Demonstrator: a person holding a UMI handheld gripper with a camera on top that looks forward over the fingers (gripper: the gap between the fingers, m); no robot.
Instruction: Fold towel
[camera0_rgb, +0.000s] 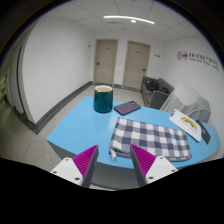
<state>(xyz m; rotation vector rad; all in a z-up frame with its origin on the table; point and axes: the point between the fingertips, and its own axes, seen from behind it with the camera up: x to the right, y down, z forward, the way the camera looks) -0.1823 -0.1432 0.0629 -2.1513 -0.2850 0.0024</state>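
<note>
A black-and-white checked towel (146, 136) lies spread flat on the light blue table (88, 130), just ahead of my fingers and a little to their right. My gripper (112, 160) is open and empty. Its magenta pads (84, 160) stand wide apart above the table's near part. The towel's near left corner lies between the fingertips, a little beyond them.
A dark teal cup (103, 98) stands at the far side of the table. A dark flat notebook (127, 107) lies to its right. A white and yellow object (188, 122) lies at the table's right end. Doors and a cabinet (156, 92) stand behind.
</note>
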